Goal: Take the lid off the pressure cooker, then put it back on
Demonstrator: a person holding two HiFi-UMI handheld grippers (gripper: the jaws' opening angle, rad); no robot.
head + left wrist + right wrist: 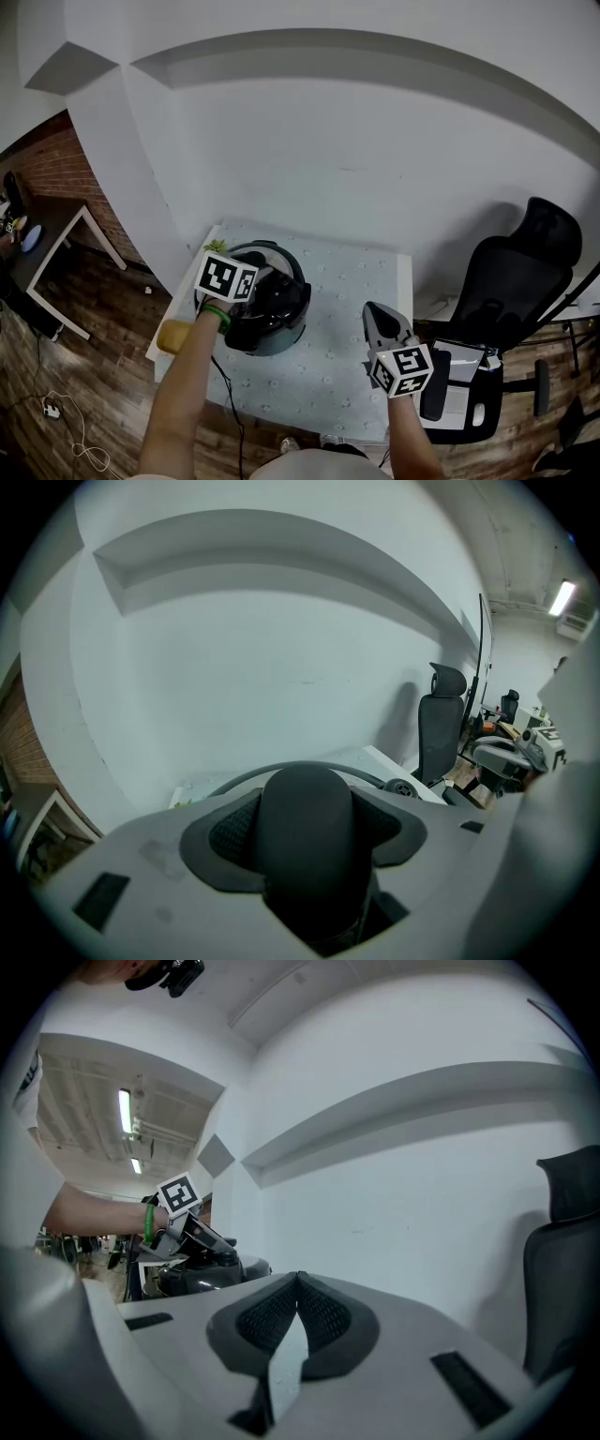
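While the left gripper [306,808] clamps the lid knob [306,855], the right gripper [298,1282] is closed, empty. It hovers at the cooker's [286,314] four o'clock.

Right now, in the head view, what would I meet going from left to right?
dark side table → yellow object → pressure cooker → right gripper → black office chair

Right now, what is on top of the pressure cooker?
Its dark lid, with the left gripper clamped on the knob. The lid hides whatever is inside the pressure cooker.
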